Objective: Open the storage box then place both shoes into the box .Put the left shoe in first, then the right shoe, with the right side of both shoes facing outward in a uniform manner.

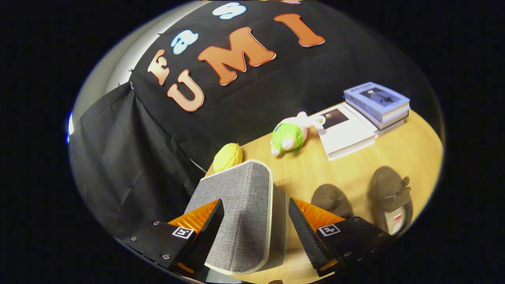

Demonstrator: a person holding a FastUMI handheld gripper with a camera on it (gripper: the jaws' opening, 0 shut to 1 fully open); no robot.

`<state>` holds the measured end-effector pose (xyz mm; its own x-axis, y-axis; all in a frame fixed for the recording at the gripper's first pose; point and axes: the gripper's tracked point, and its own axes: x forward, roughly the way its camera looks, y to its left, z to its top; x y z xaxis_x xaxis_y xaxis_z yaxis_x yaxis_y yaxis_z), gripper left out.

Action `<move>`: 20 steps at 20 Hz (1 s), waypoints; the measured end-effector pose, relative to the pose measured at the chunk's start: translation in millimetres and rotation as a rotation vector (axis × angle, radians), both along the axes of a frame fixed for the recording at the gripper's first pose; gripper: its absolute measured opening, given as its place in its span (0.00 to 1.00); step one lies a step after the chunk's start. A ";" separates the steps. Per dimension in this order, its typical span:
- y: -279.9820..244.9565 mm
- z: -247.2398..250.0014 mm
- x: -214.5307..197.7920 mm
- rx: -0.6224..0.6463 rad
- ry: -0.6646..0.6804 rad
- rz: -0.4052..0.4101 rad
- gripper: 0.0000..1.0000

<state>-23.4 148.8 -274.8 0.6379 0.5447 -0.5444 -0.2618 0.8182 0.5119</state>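
Note:
A grey fabric storage box (pixel 240 221) with a pale rim stands on the wooden table (pixel 418 154), and its raised grey panel reaches up between my fingers. My gripper (pixel 255 203) is open, one finger on each side of that panel; the left finger lies against the fabric, while a narrow gap seems to separate the right one from it. Two brown shoes lie to the right of the box. The nearer shoe (pixel 331 199) is just beyond my right finger, which partly hides it. The other shoe (pixel 390 197) lies farther right, with a label showing inside it.
A yellow plush fruit (pixel 228 156) sits right behind the box. A green and pink plush toy (pixel 290 136) lies farther back. Beside it is a white book (pixel 345 132) and a stack of books (pixel 376 103). Black cloth walls close the back and left.

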 end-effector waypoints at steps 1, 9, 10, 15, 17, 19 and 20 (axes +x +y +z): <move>2.7 -6.5 -0.4 0.034 0.031 -0.004 0.98; 31.0 -38.4 2.9 0.285 0.244 -0.024 0.98; 31.0 -37.2 5.3 0.304 0.247 -0.042 0.98; 19.7 -21.0 12.0 0.290 0.217 -0.088 0.67; 15.8 -3.9 19.8 0.326 0.199 -0.127 0.41; 16.7 14.1 26.7 0.345 0.175 -0.151 0.11; 21.7 23.1 27.0 0.340 0.161 -0.141 0.04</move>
<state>3.7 170.5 -251.7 0.6406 0.6239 -0.4476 -0.0530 0.6175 0.7848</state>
